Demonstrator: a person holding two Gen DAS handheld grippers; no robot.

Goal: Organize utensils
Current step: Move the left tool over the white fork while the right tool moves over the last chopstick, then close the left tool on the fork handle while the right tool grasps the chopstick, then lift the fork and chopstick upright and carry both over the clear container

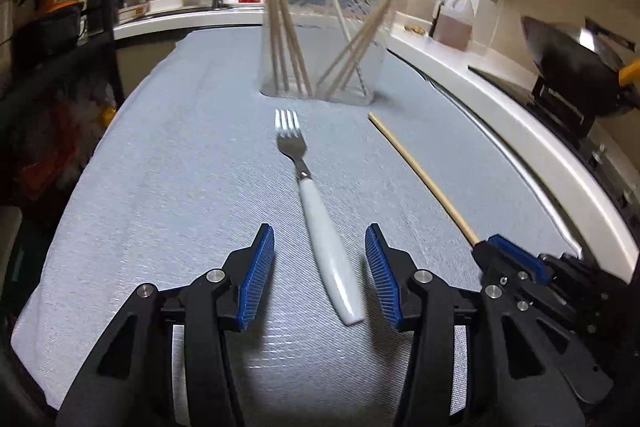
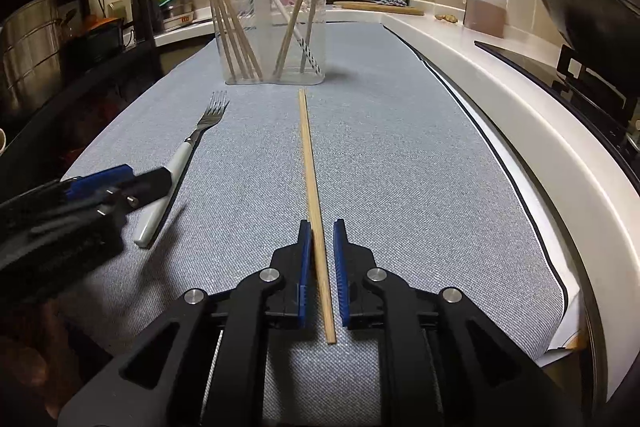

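Two utensils lie loose on the grey-clothed bench (image 2: 400,147), just short of the clear container (image 2: 276,23) already stocked with chopsticks. The left gripper (image 1: 320,259) stands wide, straddling the white handle of the fork (image 1: 316,215) without pinching it; the right gripper (image 2: 322,251) sits narrow around the near end of the lone chopstick (image 2: 310,163), pads not quite pressing. It looks like pickup: each needs to close, lift, then carry far to the container.
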